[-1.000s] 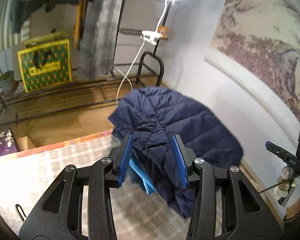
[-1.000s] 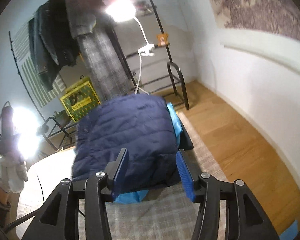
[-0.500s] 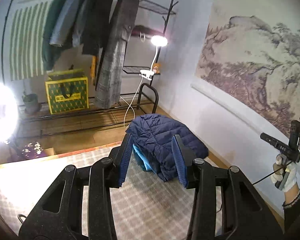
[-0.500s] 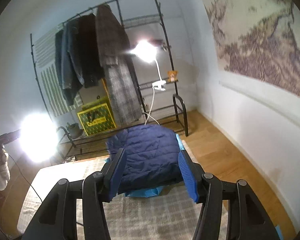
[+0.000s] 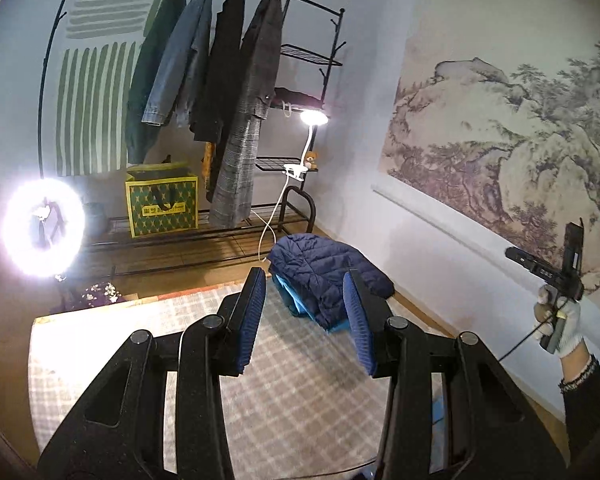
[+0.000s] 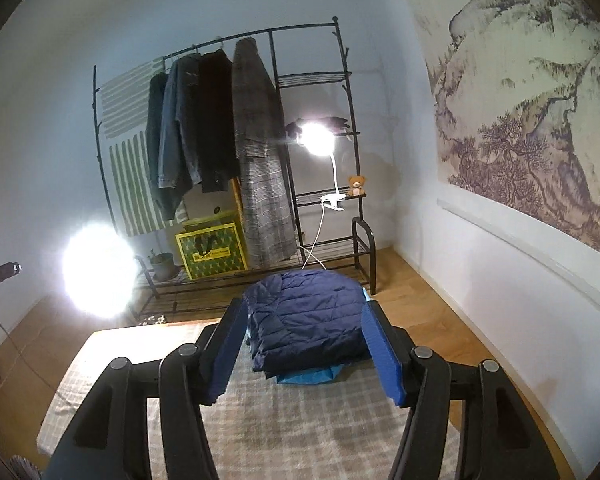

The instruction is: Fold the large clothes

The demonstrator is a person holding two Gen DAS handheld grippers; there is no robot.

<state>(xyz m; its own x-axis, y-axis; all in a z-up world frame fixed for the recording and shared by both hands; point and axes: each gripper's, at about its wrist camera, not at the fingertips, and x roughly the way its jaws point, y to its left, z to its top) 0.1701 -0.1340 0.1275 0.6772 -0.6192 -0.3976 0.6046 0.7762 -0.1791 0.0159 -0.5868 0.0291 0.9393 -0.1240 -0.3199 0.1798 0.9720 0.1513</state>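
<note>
Right wrist view: the folded navy jacket (image 6: 308,320) lies at the far edge of the plaid-covered worktop (image 6: 300,420). The right hand-held gripper (image 6: 304,354) is opening, nothing between its jaws. The left hand-held gripper (image 5: 306,320) is released and empty.

The left gripper (image 5: 305,312) is hovering with empty jaws apart above the checked desk (image 5: 140,320), facing the folded navy jacket (image 5: 324,272).

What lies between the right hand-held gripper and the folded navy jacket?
Only bare checked cloth lies between the right hand-held gripper and the navy jacket, as the right wrist view shows.
</note>
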